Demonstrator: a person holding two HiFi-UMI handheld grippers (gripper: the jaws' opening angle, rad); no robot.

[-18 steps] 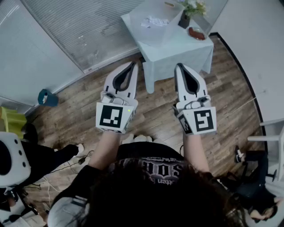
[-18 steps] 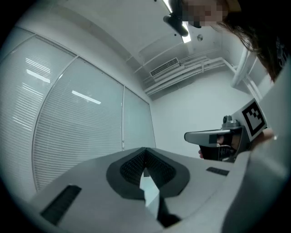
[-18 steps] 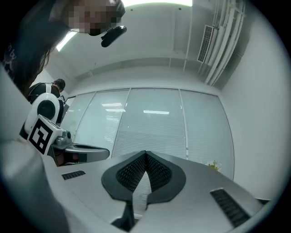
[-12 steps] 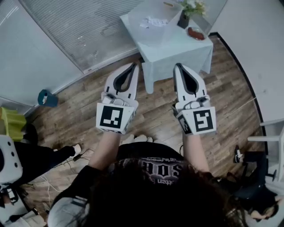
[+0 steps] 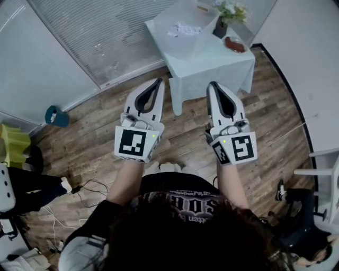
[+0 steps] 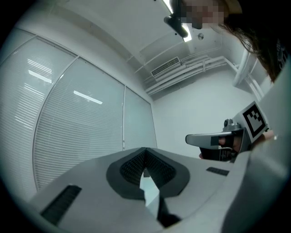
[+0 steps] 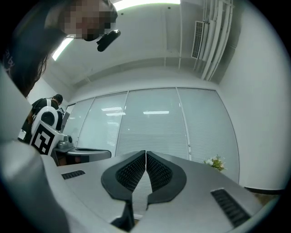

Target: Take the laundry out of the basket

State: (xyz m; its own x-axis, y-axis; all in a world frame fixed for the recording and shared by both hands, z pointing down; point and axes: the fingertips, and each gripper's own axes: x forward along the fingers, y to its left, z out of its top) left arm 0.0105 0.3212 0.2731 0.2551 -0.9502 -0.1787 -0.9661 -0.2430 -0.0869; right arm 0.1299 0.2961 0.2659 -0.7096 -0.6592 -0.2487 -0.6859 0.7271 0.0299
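Above floor (image 5: 90, 143), left tongs (image 5: 160, 80), right tongs (image 5: 212, 83), closed, lengthwise toward table (image 5: 212, 58)

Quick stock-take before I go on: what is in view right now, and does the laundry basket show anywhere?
table: one, pale blue cloth, top centre of the head view
potted plant: one, pale flowers in a dark pot, far corner of the table
dish: one, reddish-brown, right edge of the table
scraps: small cluster, white, on the table left of the plant
teal object: one, on the wooden floor at left
cables: a tangle, floor at lower left
chair: one, white, right edge, cut off
laundry basket: none in view
left gripper: one, white, fingers shut, empty
right gripper: one, white, fingers shut, empty
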